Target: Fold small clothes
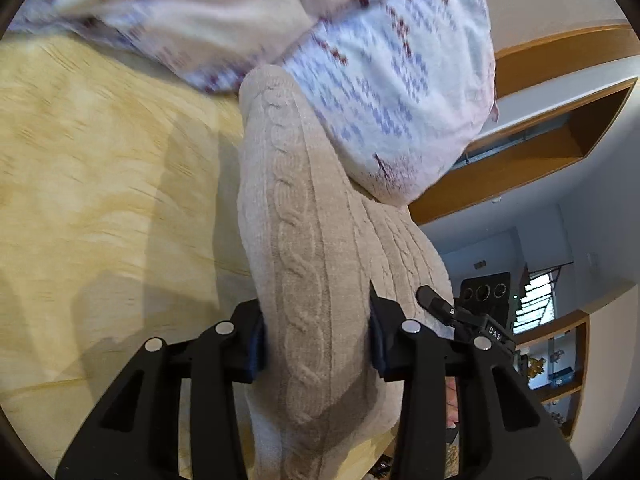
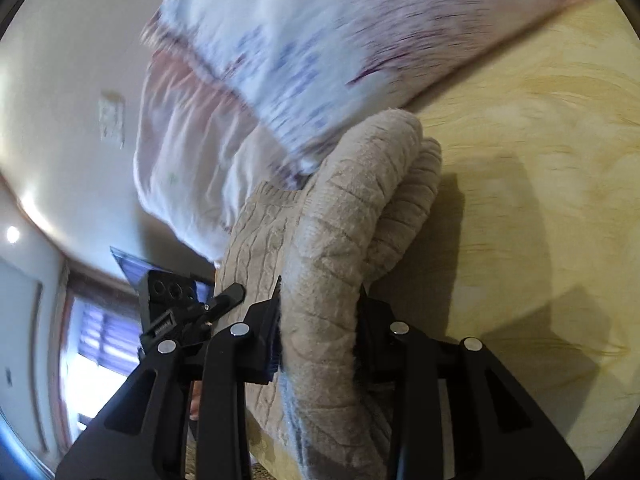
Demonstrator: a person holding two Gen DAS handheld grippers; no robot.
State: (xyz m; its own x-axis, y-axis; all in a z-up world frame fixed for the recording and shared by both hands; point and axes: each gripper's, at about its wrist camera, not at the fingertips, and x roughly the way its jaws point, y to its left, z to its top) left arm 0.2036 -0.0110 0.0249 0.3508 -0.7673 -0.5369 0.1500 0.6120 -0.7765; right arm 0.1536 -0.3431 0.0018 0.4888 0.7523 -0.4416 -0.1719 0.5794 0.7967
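A beige cable-knit garment (image 1: 296,220) is lifted off the pale wooden table (image 1: 100,160), and my left gripper (image 1: 316,340) is shut on a bunched fold of it. In the right wrist view the same beige knit (image 2: 360,184) hangs rolled and thick, with my right gripper (image 2: 320,332) shut on it above the table (image 2: 540,200). Both grippers hold the garment close together; part of the other gripper (image 1: 472,312) shows just beside the knit. A white cloth with a blue and red pattern (image 1: 380,80) lies against the knit's far end, blurred in both views (image 2: 288,40).
Wooden wall shelves (image 1: 540,152) stand past the table's far edge, with a low shelf of small items (image 1: 560,368) lower down. A bright window (image 2: 96,340) and a white wall (image 2: 80,100) lie beyond the table's edge in the right wrist view.
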